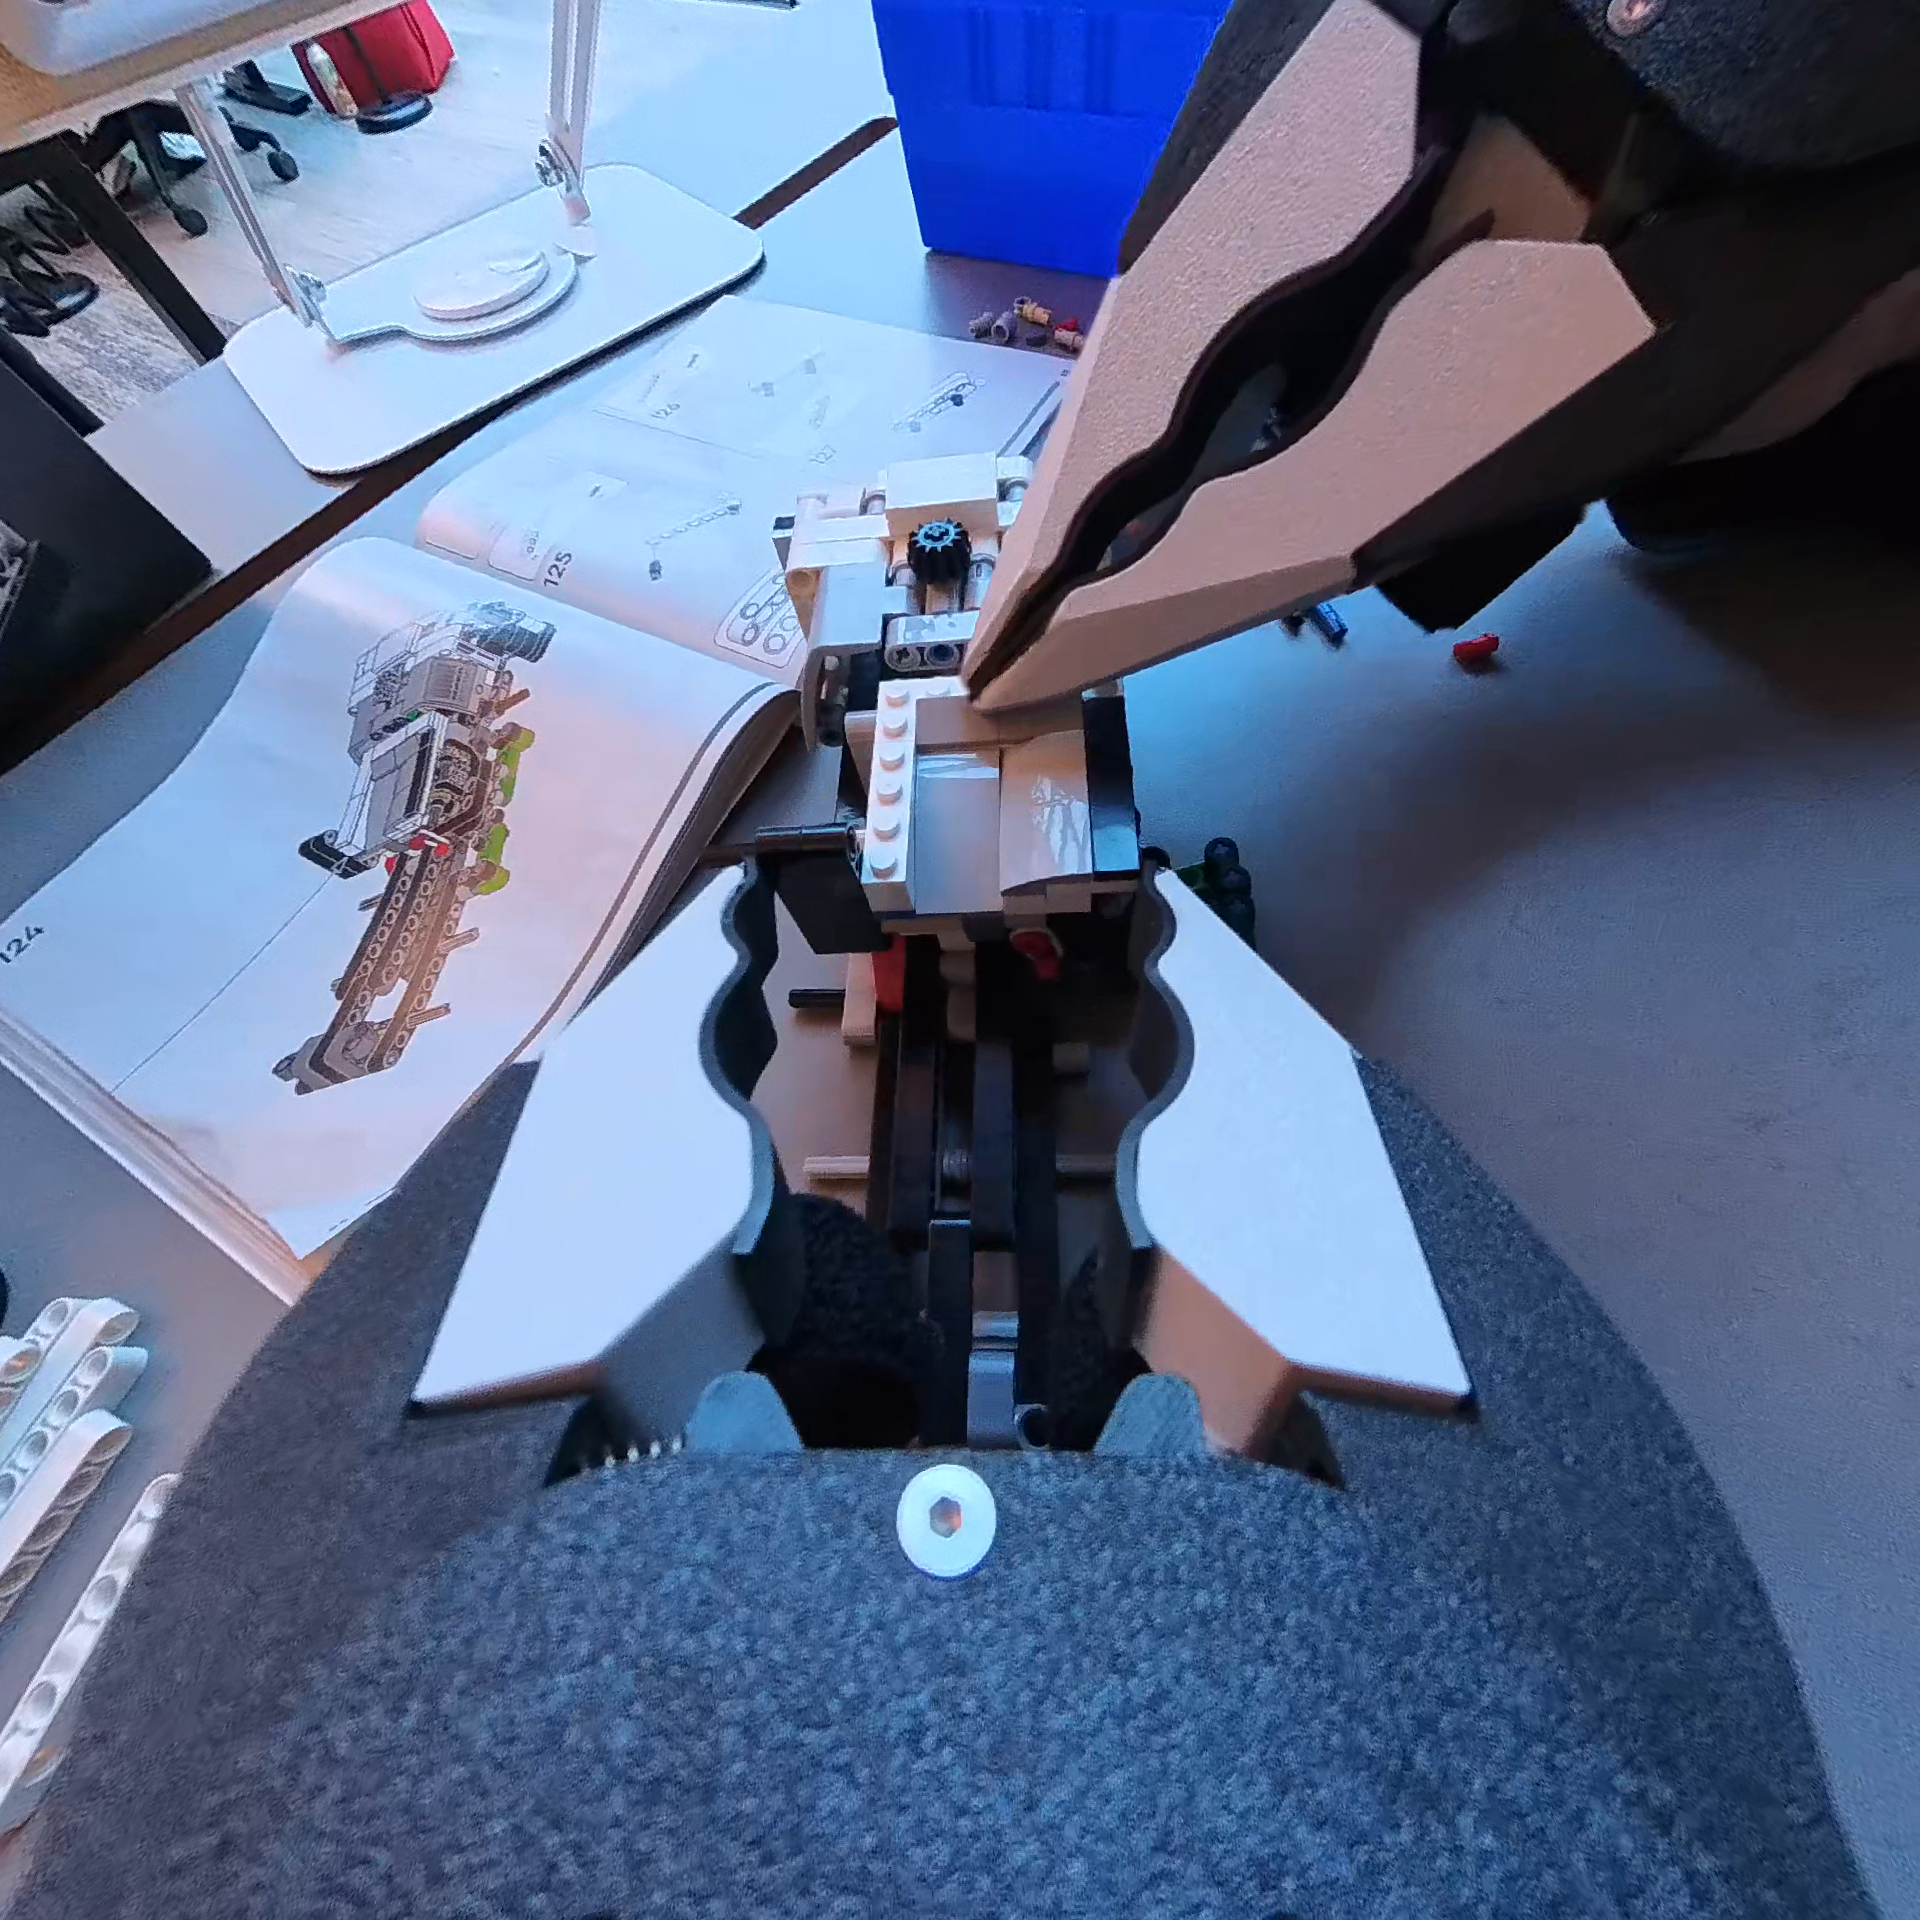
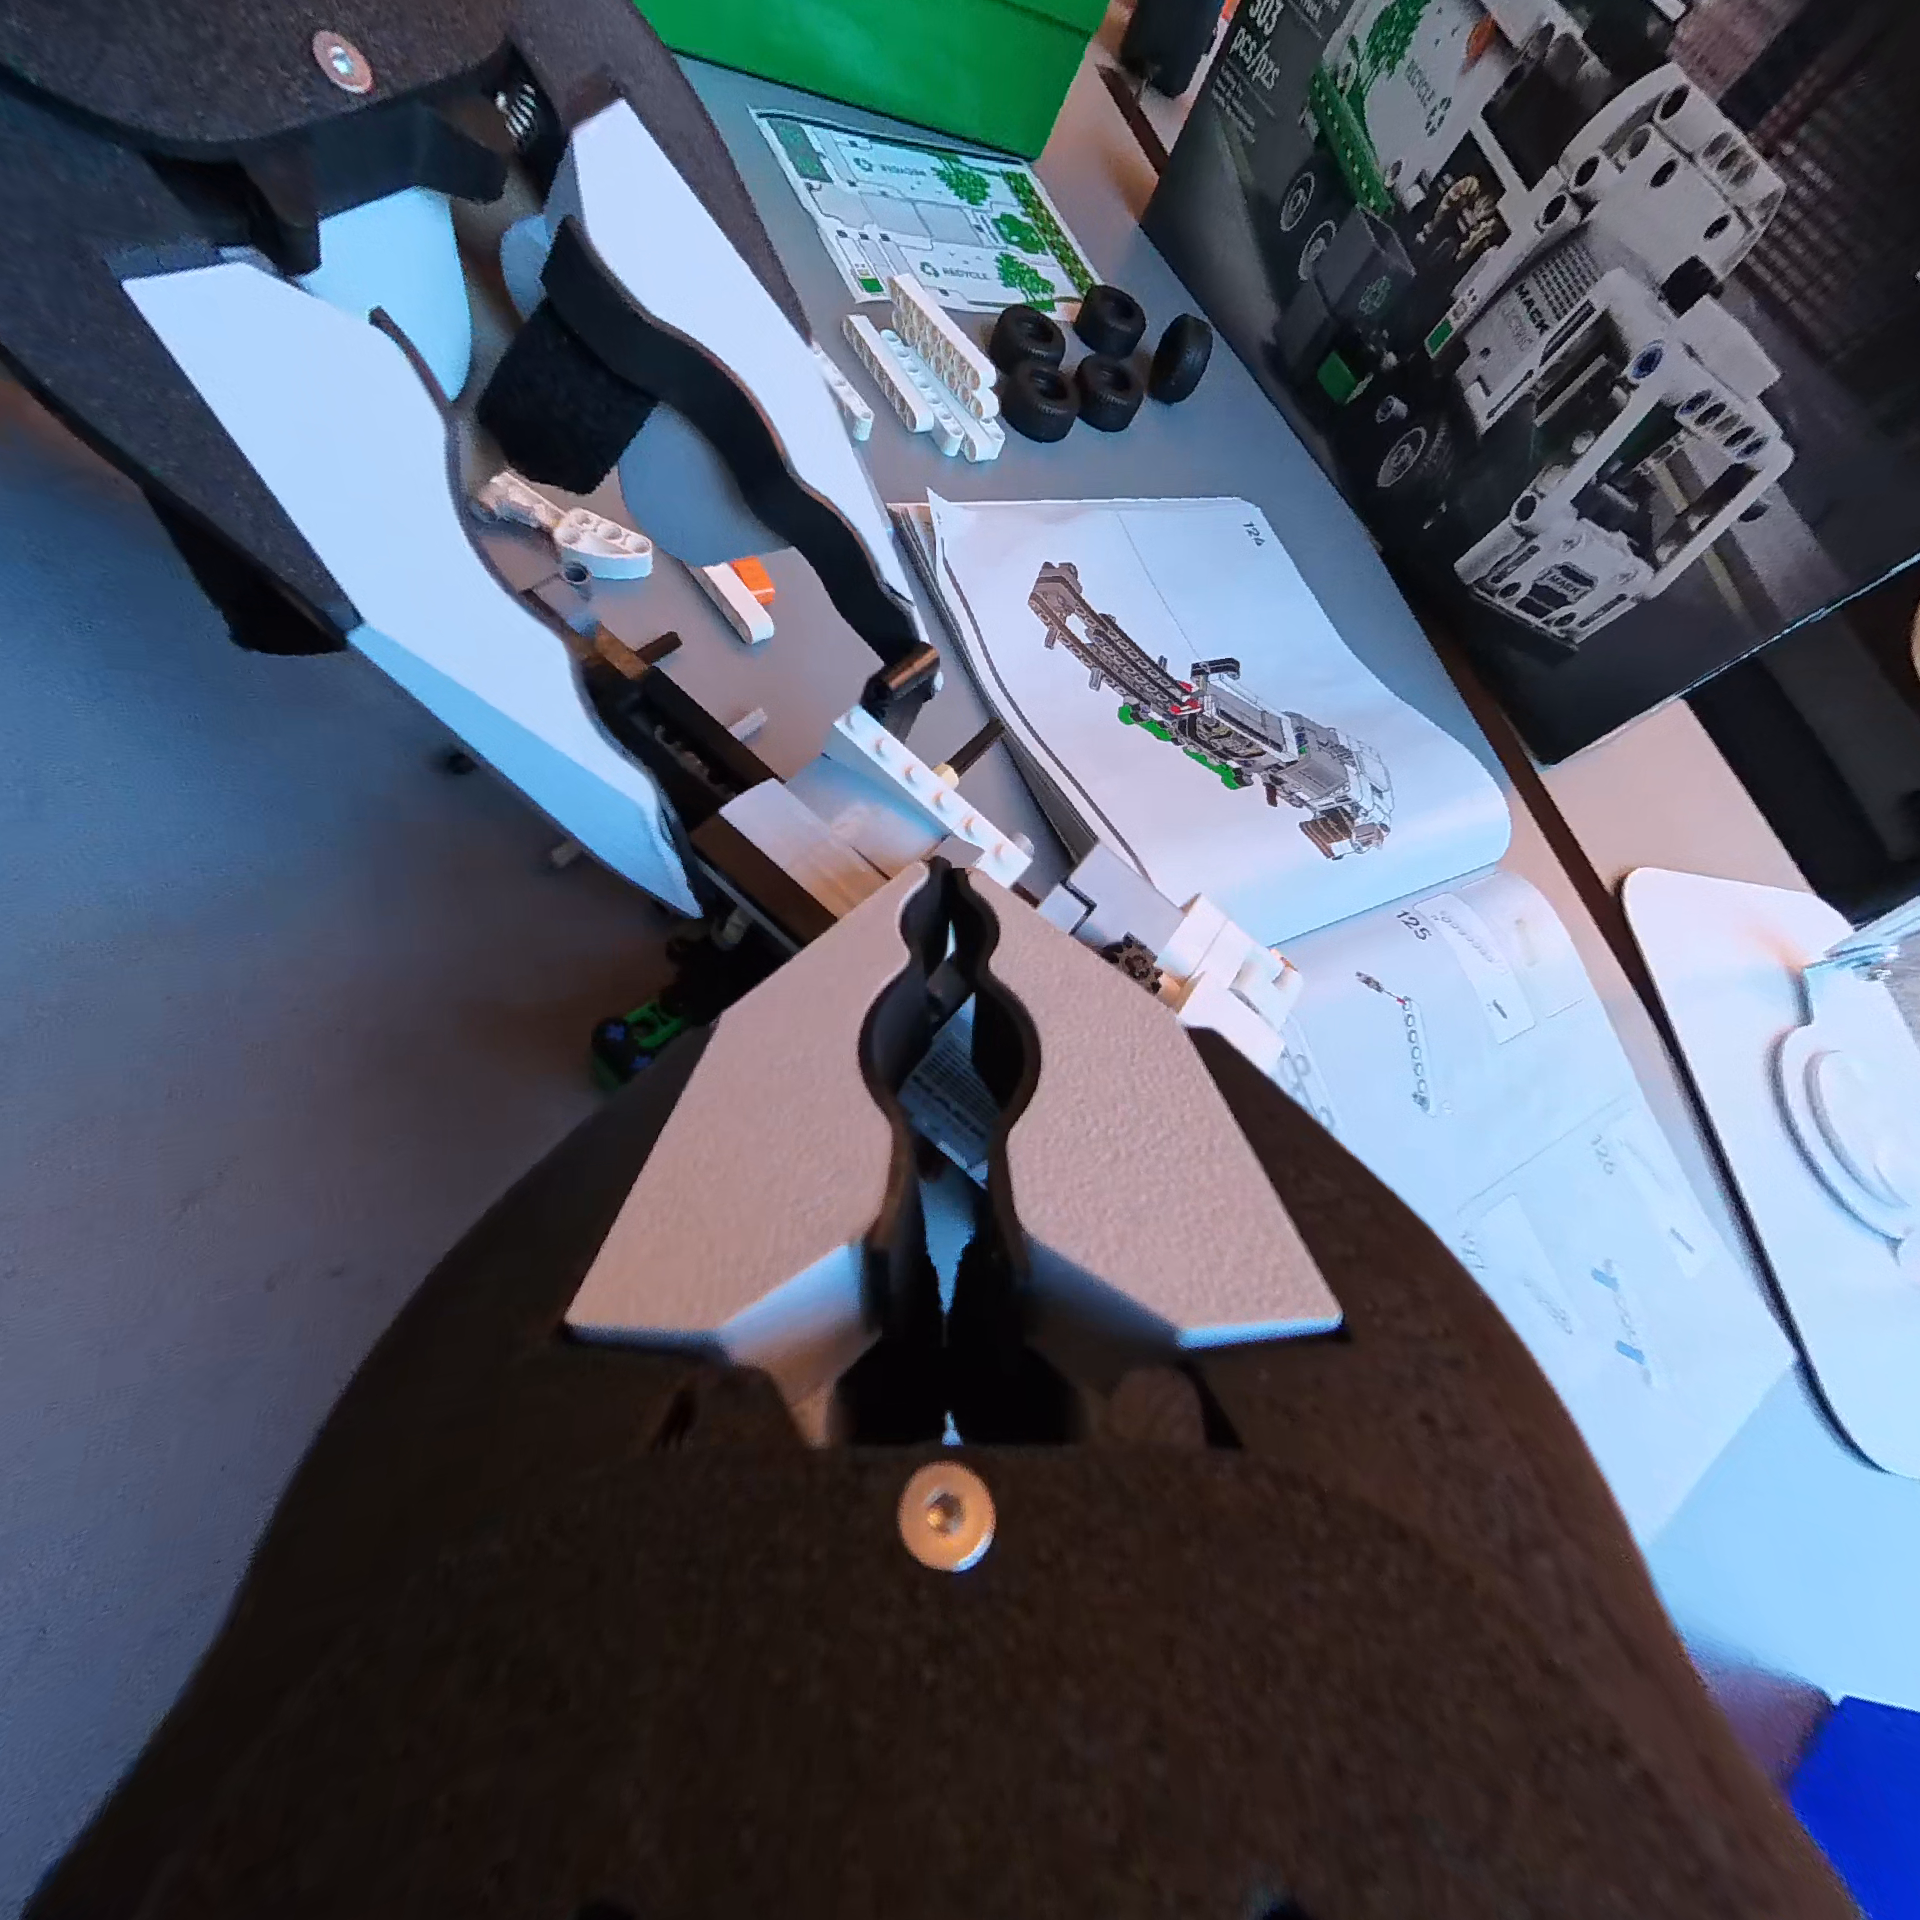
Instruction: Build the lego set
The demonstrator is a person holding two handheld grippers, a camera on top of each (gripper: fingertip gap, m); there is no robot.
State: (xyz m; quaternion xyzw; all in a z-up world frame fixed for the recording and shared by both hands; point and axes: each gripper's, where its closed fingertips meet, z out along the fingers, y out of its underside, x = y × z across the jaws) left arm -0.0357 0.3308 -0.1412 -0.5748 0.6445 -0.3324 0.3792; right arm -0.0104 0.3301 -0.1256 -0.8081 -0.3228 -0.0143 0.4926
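Grey desk: lego model gripped btwn left fingers; right fingers pinched, prob. touching top.

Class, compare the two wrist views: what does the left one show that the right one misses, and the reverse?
Left only: blue bin, small red piece on the table.
Right only: black tyres, sticker sheet, set box, green box.
Both: the model, open manual, lamp base, and both claws: left claw around the model, right claw shut, tips at its top.
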